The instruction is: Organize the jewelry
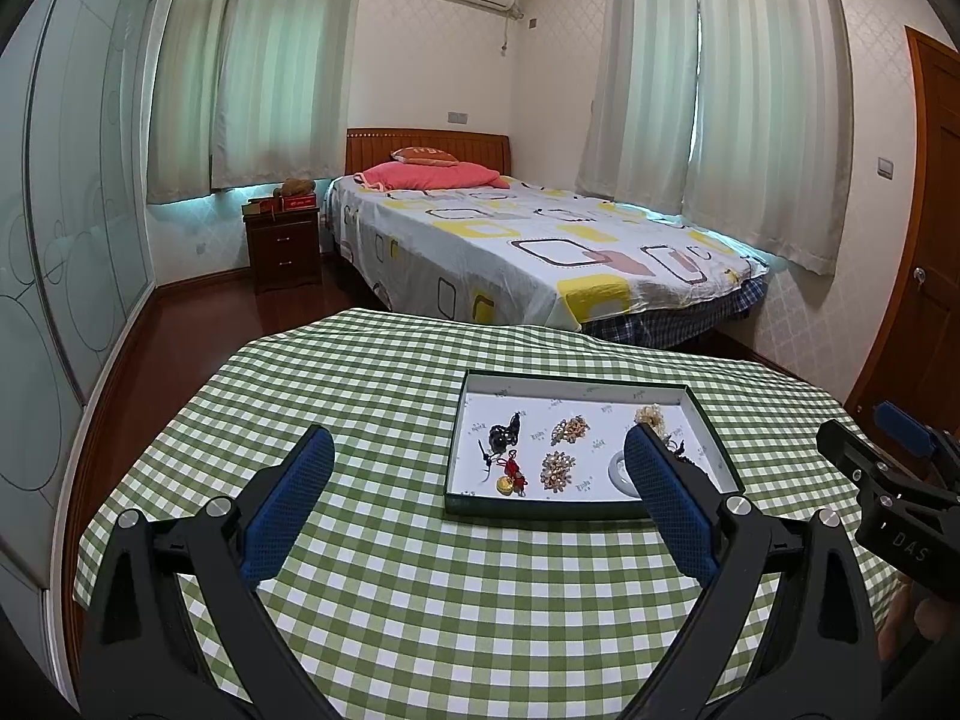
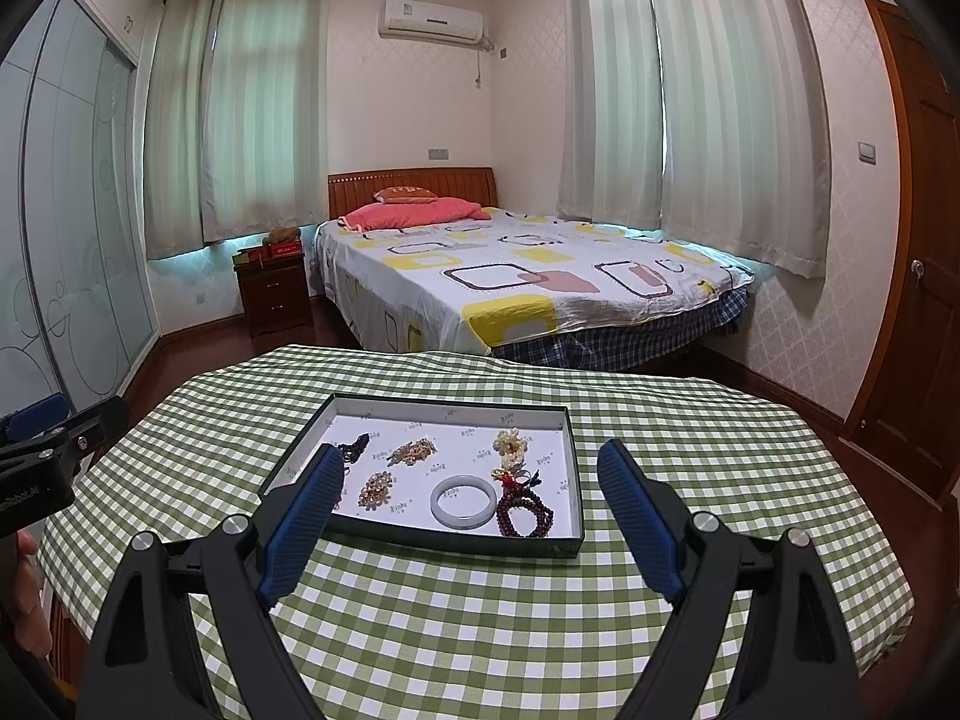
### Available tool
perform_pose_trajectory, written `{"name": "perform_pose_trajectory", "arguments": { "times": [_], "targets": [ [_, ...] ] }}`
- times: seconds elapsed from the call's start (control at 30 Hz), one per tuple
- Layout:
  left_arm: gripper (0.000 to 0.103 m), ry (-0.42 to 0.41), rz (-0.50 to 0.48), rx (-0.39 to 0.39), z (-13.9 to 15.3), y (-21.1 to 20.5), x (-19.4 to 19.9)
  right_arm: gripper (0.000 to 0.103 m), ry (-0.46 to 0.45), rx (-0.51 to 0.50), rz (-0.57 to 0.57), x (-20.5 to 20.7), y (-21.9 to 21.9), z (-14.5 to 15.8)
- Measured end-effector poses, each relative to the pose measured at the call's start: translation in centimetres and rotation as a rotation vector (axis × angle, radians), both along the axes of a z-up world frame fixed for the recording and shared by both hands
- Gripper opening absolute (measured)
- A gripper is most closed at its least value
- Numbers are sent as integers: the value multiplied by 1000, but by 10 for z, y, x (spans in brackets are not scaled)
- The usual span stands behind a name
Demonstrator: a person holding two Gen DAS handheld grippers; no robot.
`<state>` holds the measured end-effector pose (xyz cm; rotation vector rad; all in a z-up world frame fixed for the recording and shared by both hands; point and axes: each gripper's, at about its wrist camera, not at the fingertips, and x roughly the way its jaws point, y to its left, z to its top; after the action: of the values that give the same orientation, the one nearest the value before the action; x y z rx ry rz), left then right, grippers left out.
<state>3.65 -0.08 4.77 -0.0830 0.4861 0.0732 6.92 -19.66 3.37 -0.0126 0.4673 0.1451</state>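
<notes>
Both tools spread, empty: left tool (image 1: 480, 468), right tool (image 2: 471, 483). Jewelry tray (image 2: 573, 456) ahead on table (image 2: 480, 630); bed (image 2: 540, 288) behind.

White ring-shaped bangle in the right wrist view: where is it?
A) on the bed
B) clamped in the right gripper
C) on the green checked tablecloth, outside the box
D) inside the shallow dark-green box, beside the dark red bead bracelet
D: the white ring-shaped bangle lies flat on the white floor of the shallow dark-green box, just left of the dark red bead bracelet; the right gripper is open and holds nothing.
</notes>
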Motion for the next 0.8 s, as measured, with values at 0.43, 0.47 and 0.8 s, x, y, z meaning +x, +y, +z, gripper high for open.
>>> {"name": "perform_pose_trajectory", "arguments": {
  "times": [0.43,0.47,0.8],
  "targets": [
    [95,-17,-8,-6,0,-1,-1,84,1,0,0,0,0,0],
    [95,-19,-9,-6,0,-1,-1,84,1,0,0,0,0,0],
    [99,-31,-13,24,2,-6,-2,84,1,0,2,0,1,0]
  ]
}}
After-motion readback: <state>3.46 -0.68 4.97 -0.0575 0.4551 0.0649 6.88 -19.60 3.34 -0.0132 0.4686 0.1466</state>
